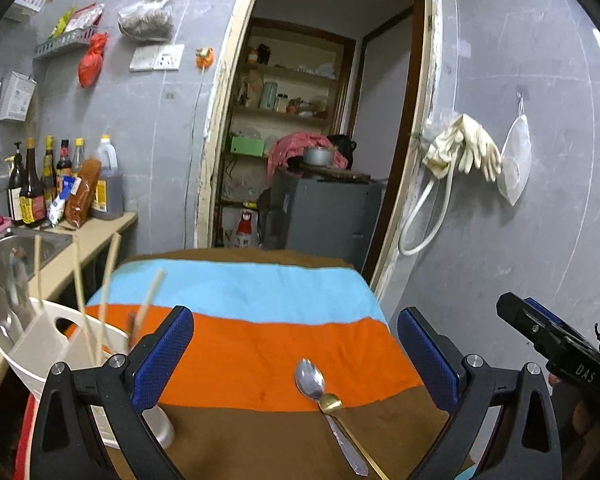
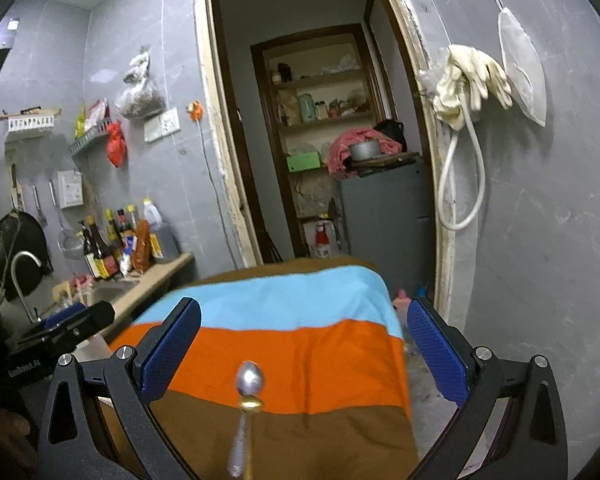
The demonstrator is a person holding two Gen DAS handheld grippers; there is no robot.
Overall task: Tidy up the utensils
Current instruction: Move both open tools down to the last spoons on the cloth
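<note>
Chopsticks (image 1: 80, 292) of pale wood lean in a white plastic holder (image 1: 40, 344) at left. Left gripper (image 1: 296, 356) stands wide, its blue dimpled pads empty. Steel spoon (image 1: 309, 378) and brass spoon (image 1: 331, 403) lie touching on the striped cloth (image 1: 260, 344). Right gripper (image 2: 303, 352) also stands wide, empty.
</note>
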